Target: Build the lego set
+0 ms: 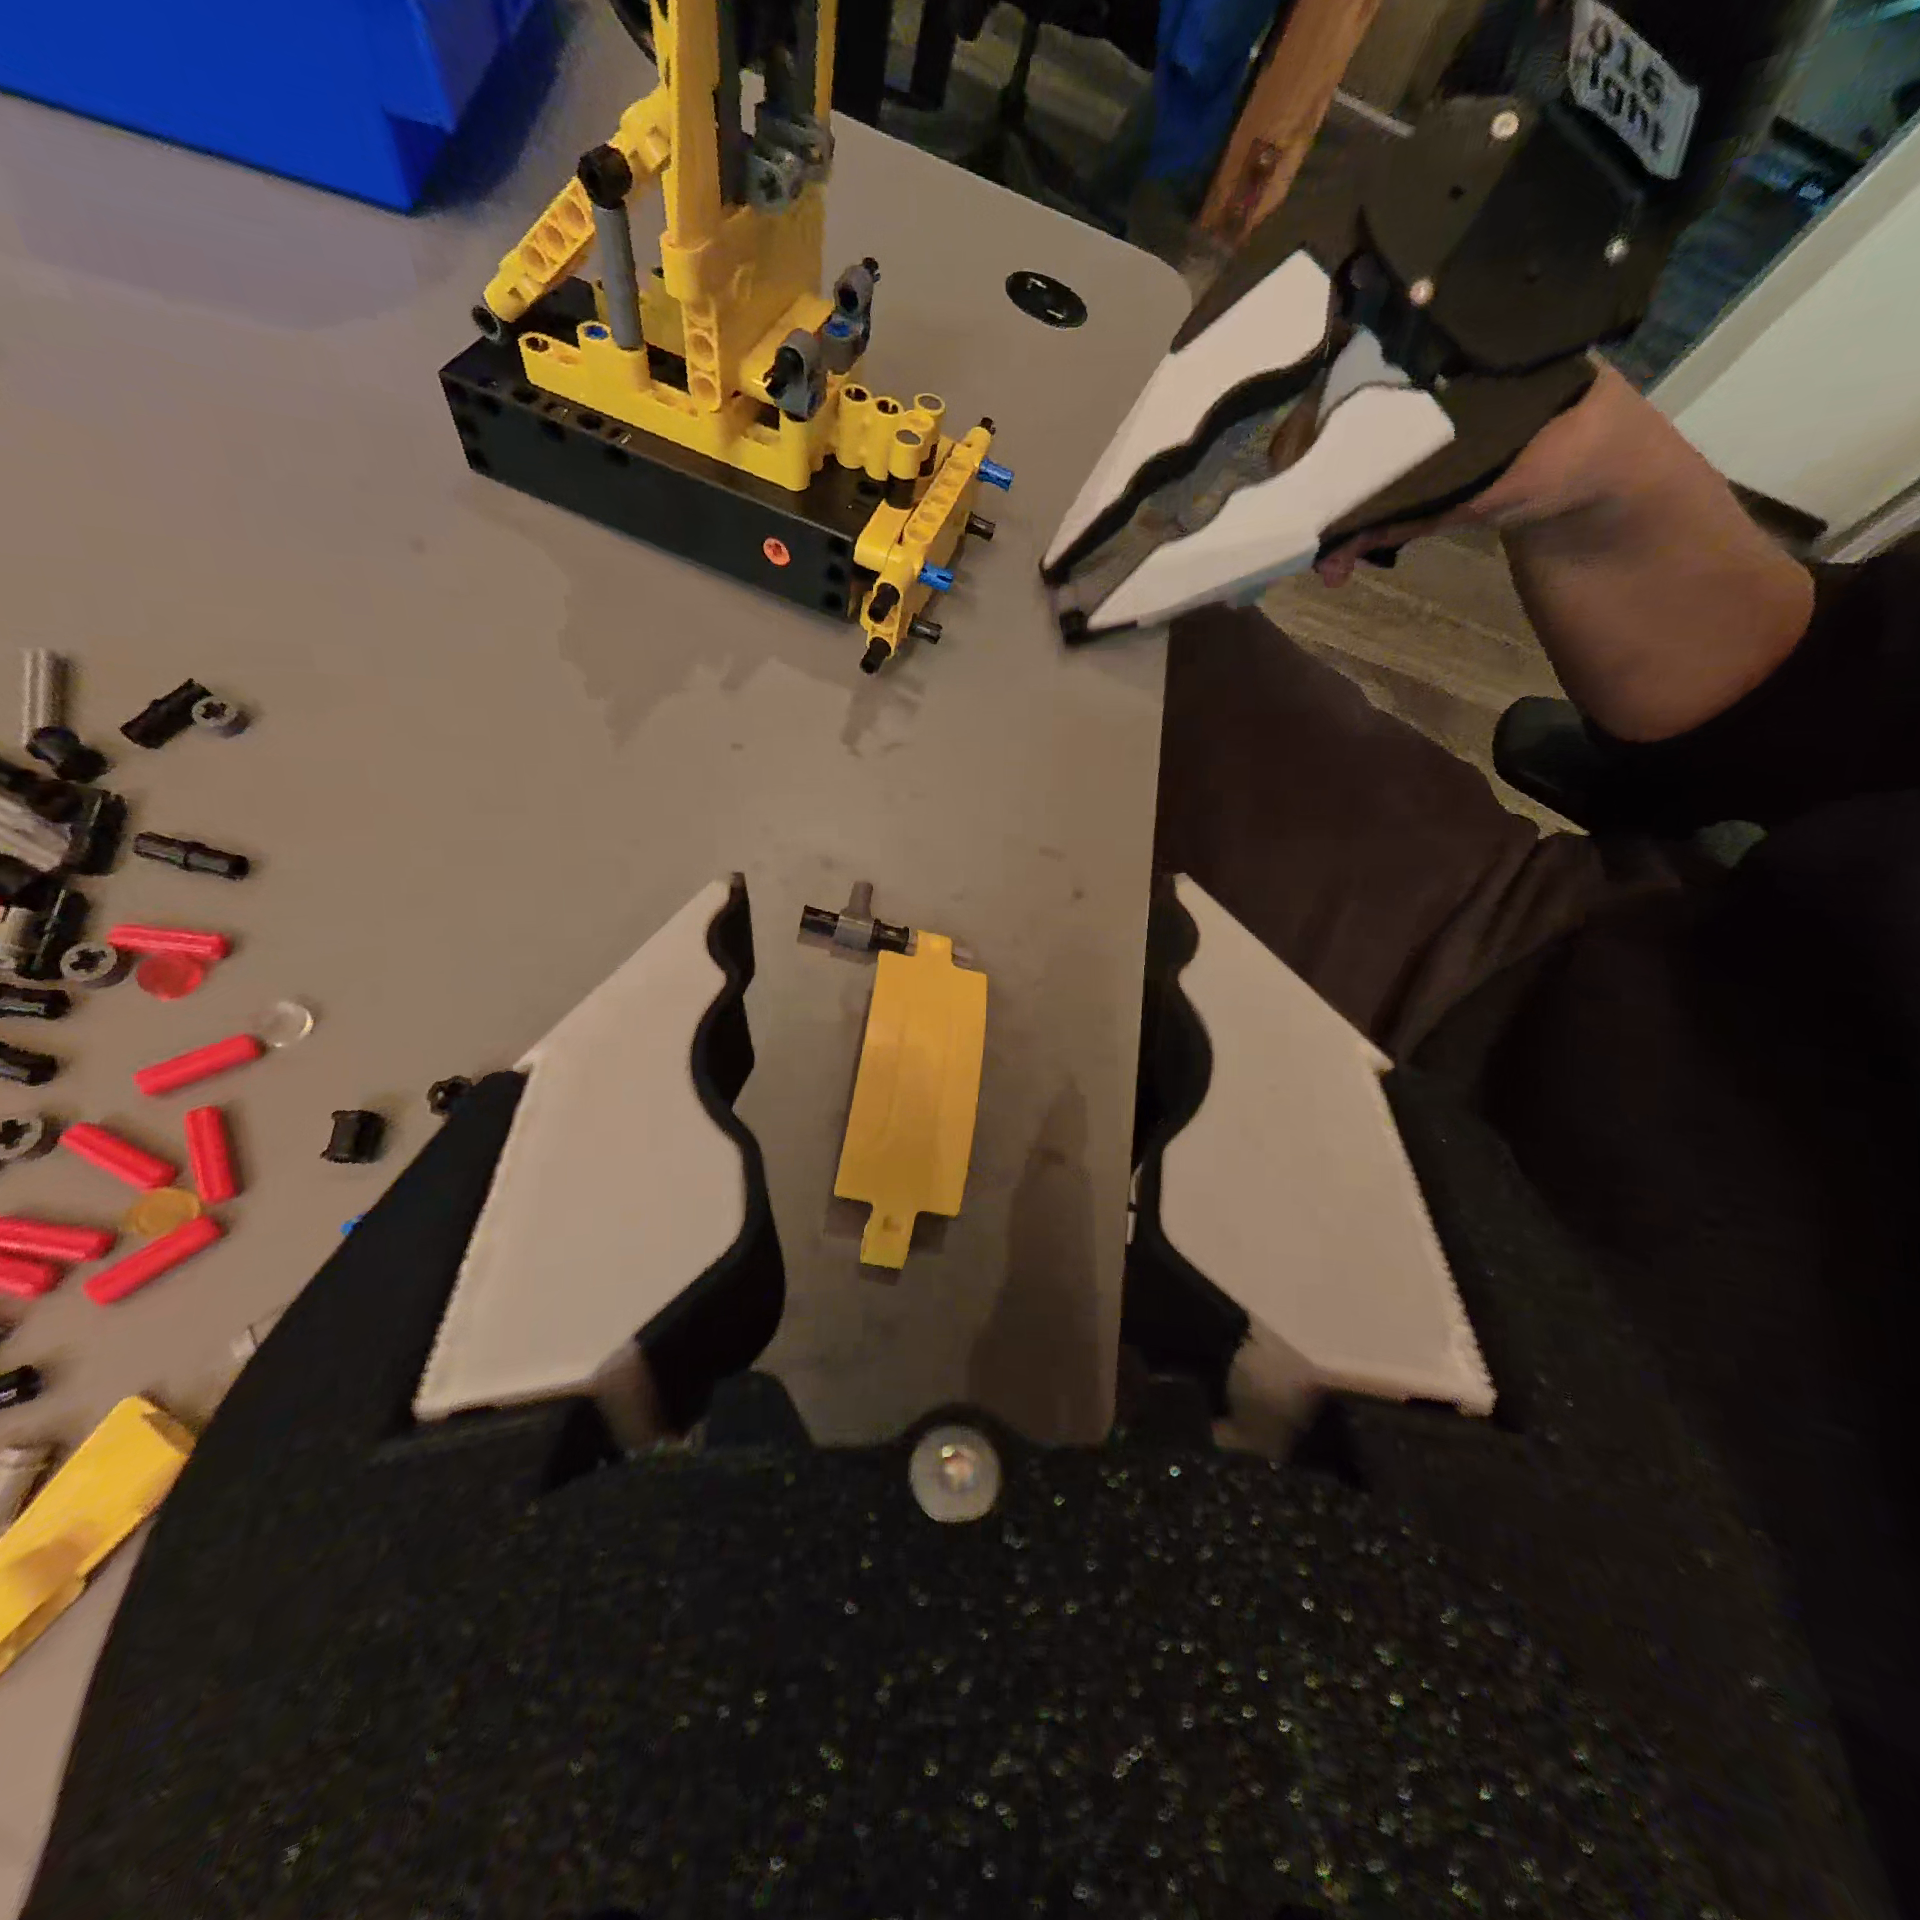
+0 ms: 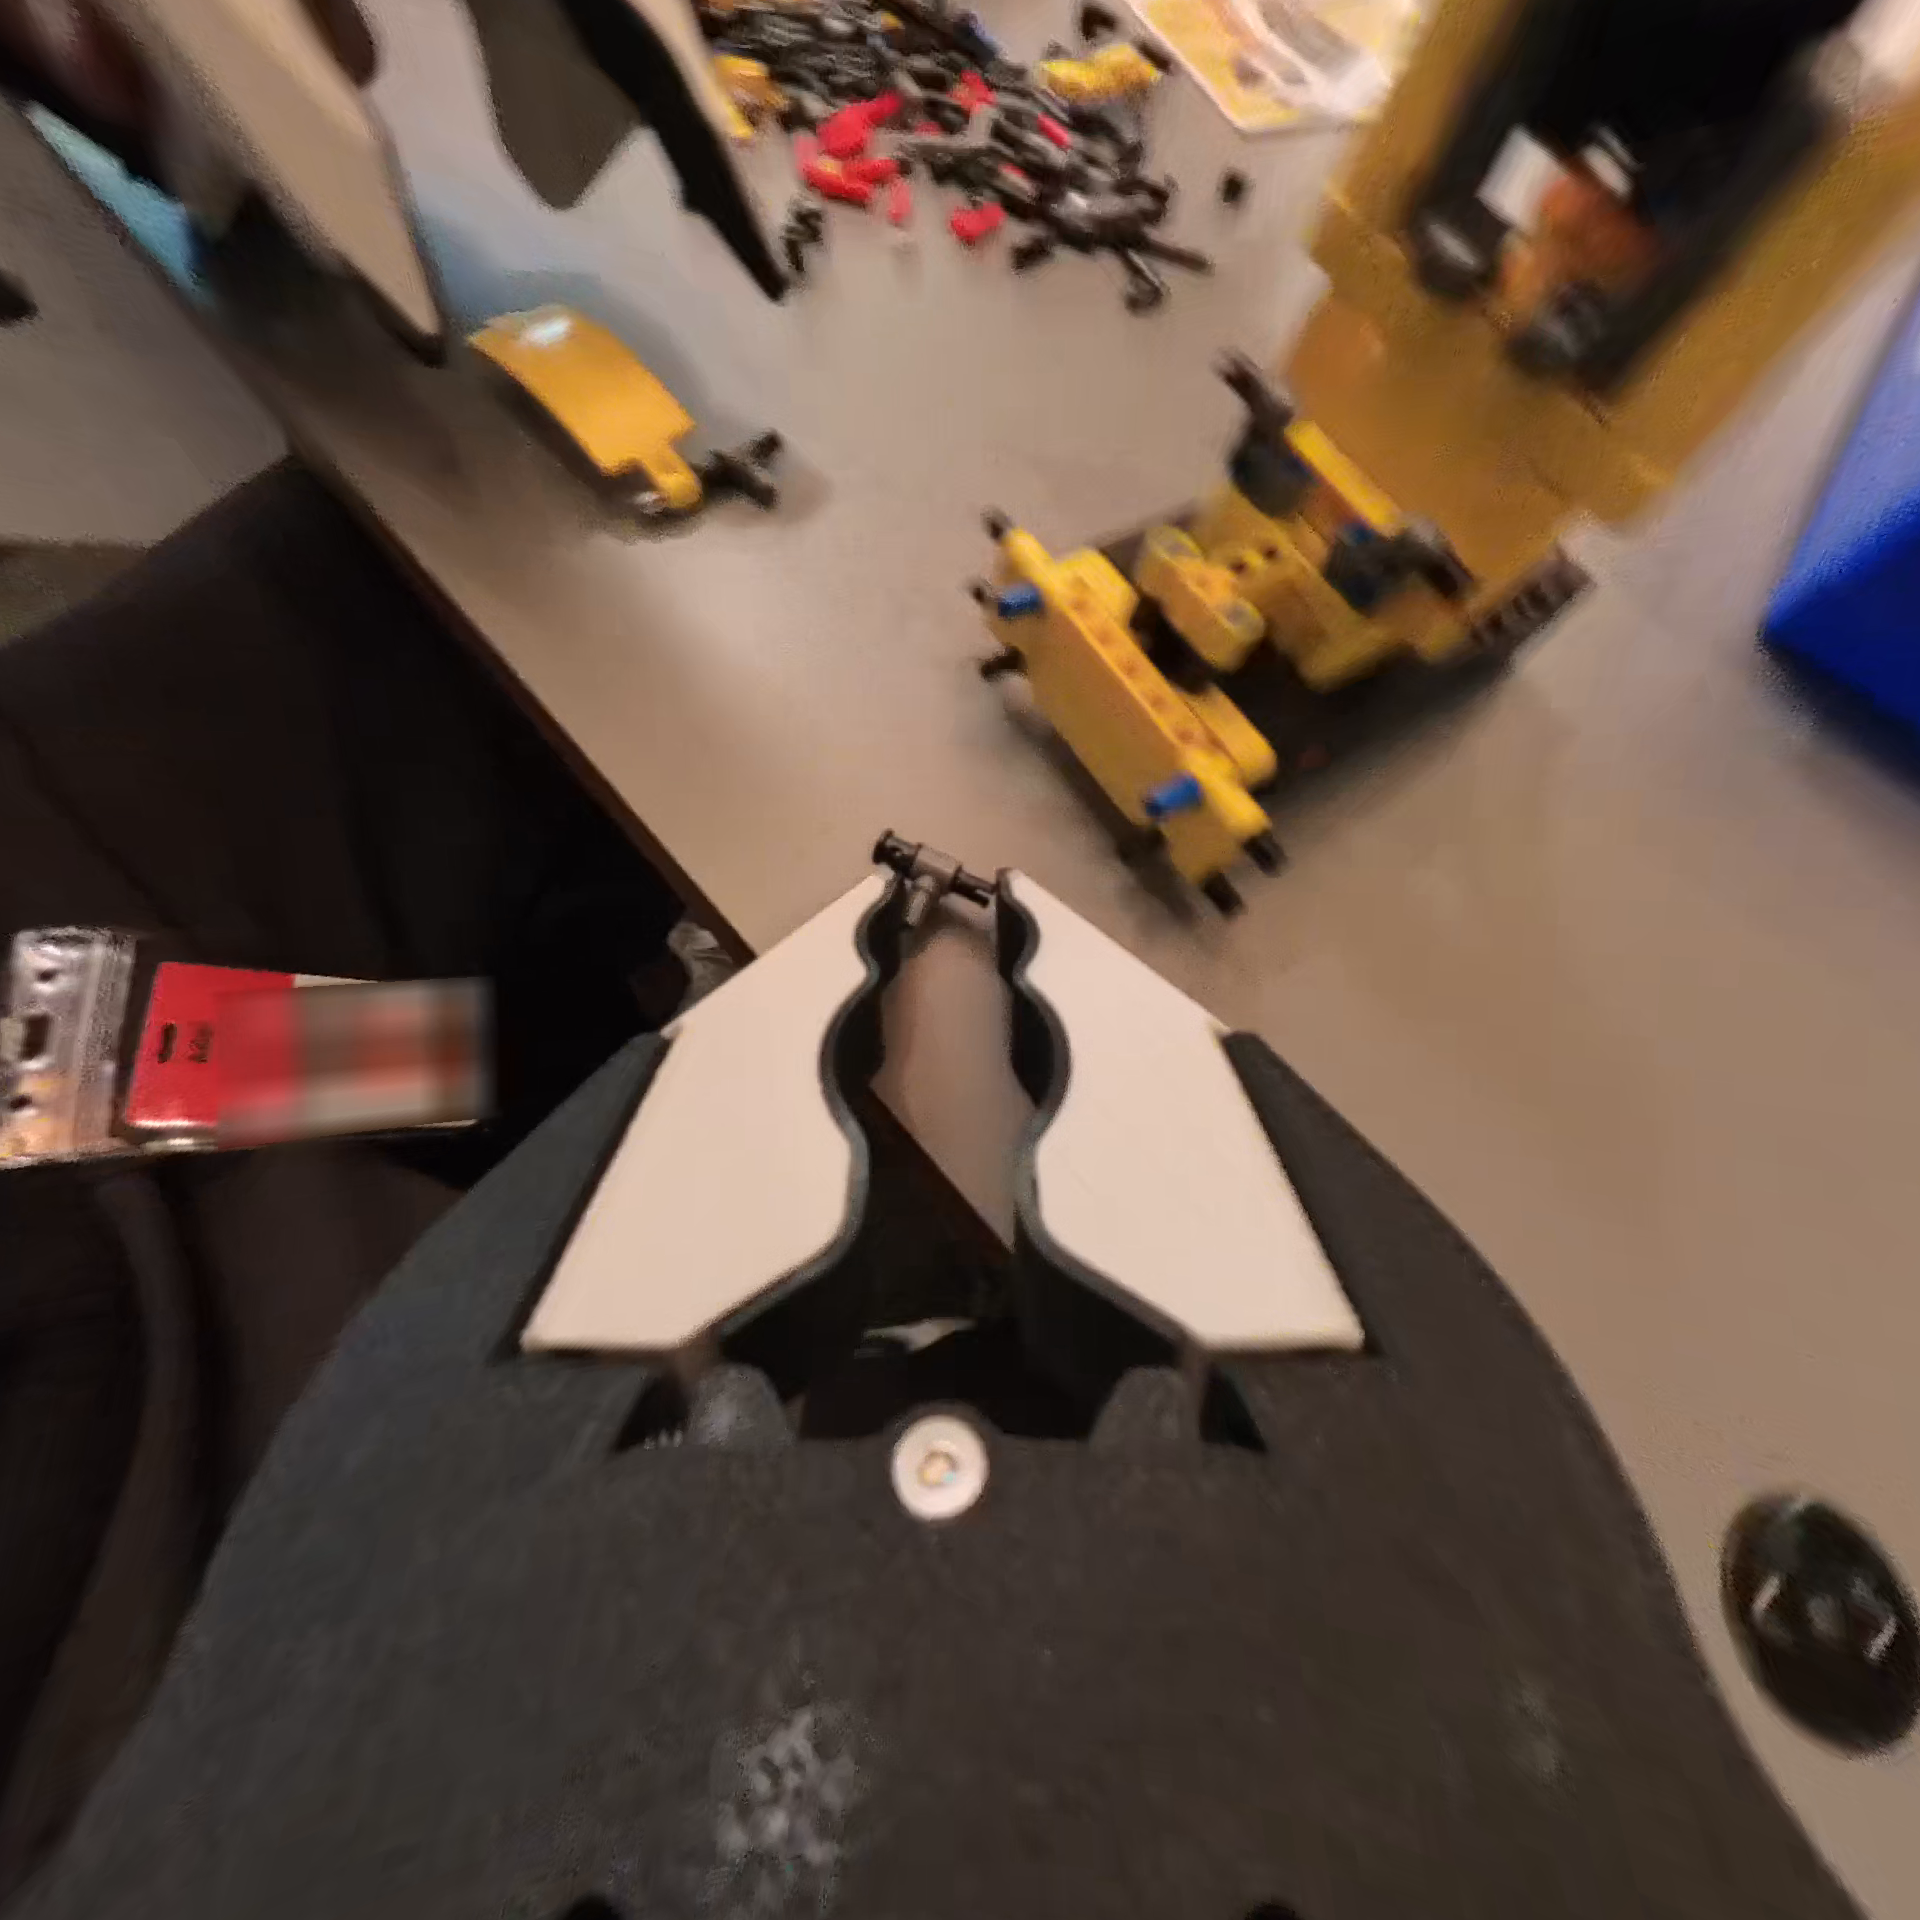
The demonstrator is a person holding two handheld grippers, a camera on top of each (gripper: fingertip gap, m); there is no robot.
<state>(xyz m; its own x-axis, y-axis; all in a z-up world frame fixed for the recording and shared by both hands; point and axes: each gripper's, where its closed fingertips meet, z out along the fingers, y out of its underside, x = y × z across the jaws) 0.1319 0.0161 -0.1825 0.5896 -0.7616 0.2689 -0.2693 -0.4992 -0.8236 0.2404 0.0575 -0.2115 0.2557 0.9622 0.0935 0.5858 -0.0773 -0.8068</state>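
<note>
My left gripper [image 1: 958, 883] is open and hovers over the grey table [image 1: 623, 779]. A yellow curved panel [image 1: 914, 1091] lies between its fingers, with a small black and grey pin connector [image 1: 857, 925] at the panel's far end. My right gripper [image 2: 940, 883] is shut on a small black and grey pin piece [image 2: 925, 864] at its tips. It sits at the table's right edge, near the yellow end of a yellow brick model on a black base [image 1: 675, 447]. The right gripper also shows in the left wrist view [image 1: 1065, 608]. The panel [image 2: 592, 400] and model [image 2: 1195, 665] show blurred in the right wrist view.
Loose red and black pins [image 1: 156, 1122] lie scattered at the left, with a yellow part [image 1: 83, 1496] nearer. A blue bin [image 1: 260, 83] stands at the back left. A black round grommet [image 1: 1044, 299] sits in the table's far corner. A person's forearm [image 1: 1662, 582] holds the right gripper. The grippers' ends are close to 12 cm from one another. To the black round grommet [image 1: 1044, 299]: right tips about 15 cm, left tips about 30 cm.
</note>
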